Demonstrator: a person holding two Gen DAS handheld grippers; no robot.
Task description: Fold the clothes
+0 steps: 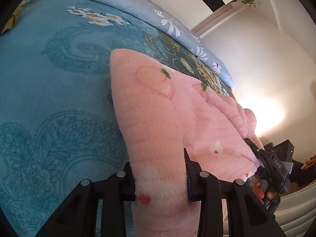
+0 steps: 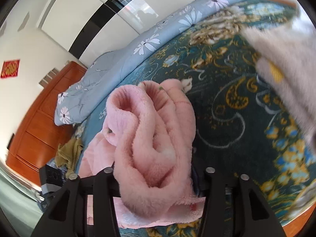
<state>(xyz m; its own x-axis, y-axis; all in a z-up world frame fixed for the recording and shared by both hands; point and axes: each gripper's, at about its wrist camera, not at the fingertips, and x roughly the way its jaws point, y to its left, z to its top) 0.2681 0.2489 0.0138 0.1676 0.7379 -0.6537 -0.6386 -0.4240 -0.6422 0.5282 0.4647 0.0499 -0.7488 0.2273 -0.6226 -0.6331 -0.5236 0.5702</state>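
A pink fleece garment (image 1: 158, 122) with peach and flower prints lies on the blue patterned bedspread (image 1: 49, 90). My left gripper (image 1: 160, 179) is shut on one thick edge of it, the cloth filling the space between the fingers. My right gripper (image 2: 158, 179) is shut on the bunched, rolled end of the same garment (image 2: 150, 138). The right gripper also shows in the left wrist view (image 1: 272, 165), at the garment's far right edge, with the person's hand on it.
A light blue quilt with white flowers (image 2: 122, 55) lies along the far side of the bed. A grey-white fleece cloth (image 2: 286, 63) sits at the upper right. An olive cloth (image 2: 69, 154) lies by the bed edge. A wooden headboard (image 2: 39, 122) and white wall stand behind.
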